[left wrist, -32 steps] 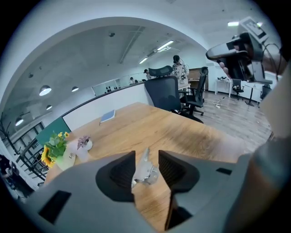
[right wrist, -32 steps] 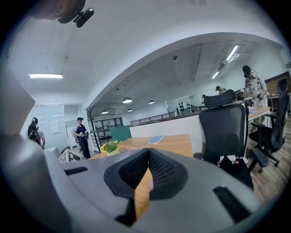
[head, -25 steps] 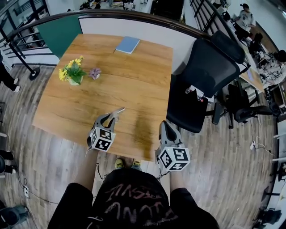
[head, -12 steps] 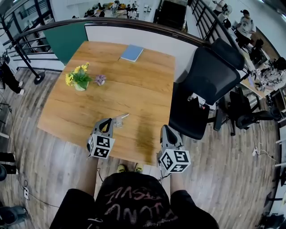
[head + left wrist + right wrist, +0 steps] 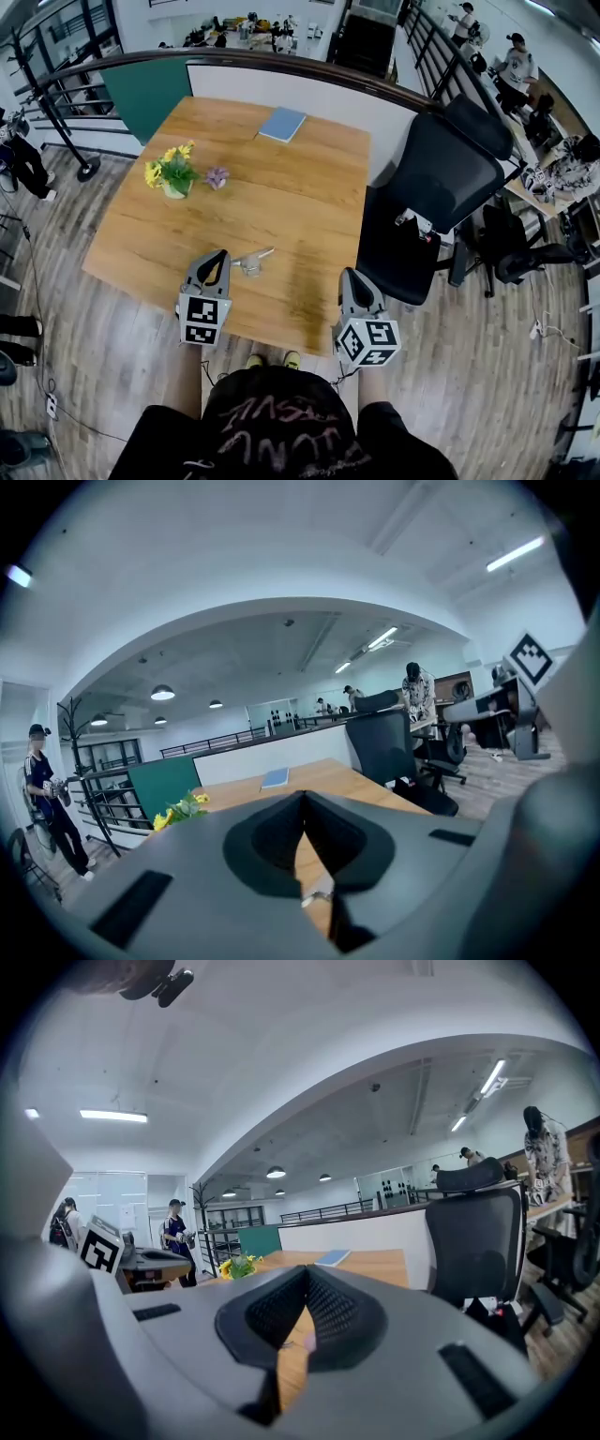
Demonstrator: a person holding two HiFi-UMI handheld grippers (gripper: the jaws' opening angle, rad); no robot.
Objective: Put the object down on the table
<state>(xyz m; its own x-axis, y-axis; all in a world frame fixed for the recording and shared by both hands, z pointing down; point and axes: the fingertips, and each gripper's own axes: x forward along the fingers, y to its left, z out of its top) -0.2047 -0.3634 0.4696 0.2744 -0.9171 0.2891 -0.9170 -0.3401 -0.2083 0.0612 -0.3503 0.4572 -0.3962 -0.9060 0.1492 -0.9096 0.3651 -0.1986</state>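
A small silvery object [image 5: 250,262] lies on the wooden table [image 5: 300,187] near its front edge. My left gripper [image 5: 222,255] hovers just to the left of it, shut, with nothing between its fingers. In the left gripper view the jaws [image 5: 303,799] meet at the tips, and a bit of the object [image 5: 320,892] shows below them. My right gripper [image 5: 348,275] is over the table's front right corner, away from the object. Its jaws [image 5: 306,1274] are shut too and hold nothing.
A pot of yellow flowers [image 5: 172,174] and a small purple flower [image 5: 217,177] stand at the table's left. A blue book [image 5: 282,124] lies at the far edge. A black office chair [image 5: 433,183] stands close to the right side. People are in the background.
The left gripper has let go of the silvery object, closed its jaws and drawn back toward me. The object now lies on the table. The right gripper has barely moved.
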